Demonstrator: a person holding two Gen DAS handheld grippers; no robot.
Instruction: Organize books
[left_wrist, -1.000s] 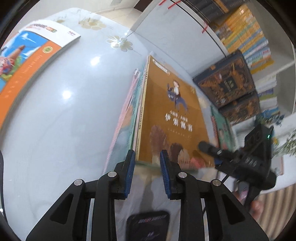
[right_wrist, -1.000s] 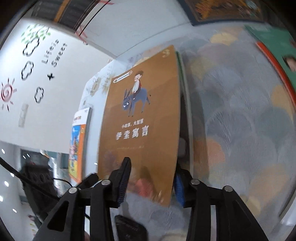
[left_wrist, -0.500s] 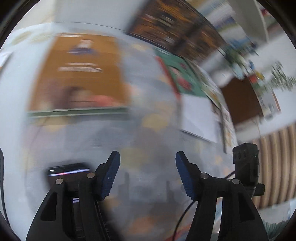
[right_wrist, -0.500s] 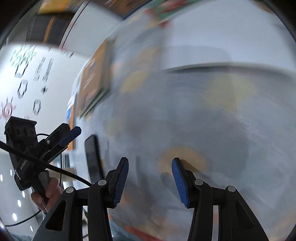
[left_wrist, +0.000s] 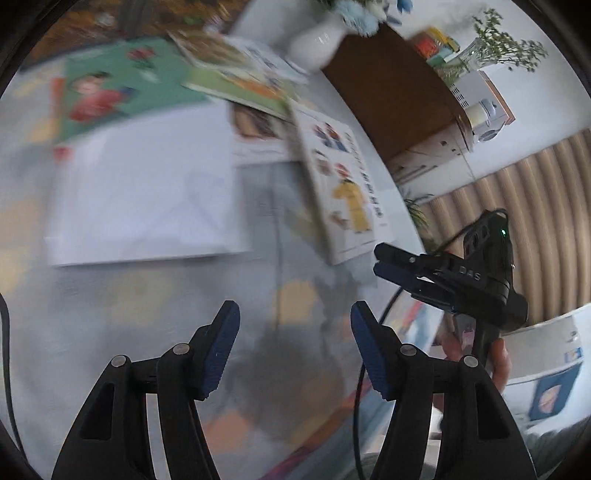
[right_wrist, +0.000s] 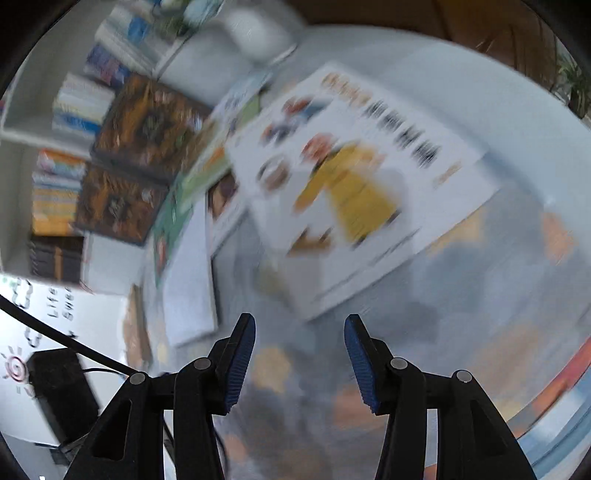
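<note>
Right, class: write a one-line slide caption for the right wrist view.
Open right gripper hovers before a white picture book lying on the patterned tablecloth; image motion-blurred.

Left gripper (left_wrist: 290, 332), jaws apart, hovers near white book (left_wrist: 140, 195); right gripper (left_wrist: 380, 260) alongside.

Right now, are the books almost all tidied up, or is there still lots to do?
Still lots to do. Nothing is in hand: the left gripper and right gripper are both open and empty above the patterned cloth. Loose books still lie scattered and overlapping: a white book with a yellow figure, a green book and a plain white book. The pictures are blurry, so I can't see any finished pile.
</note>
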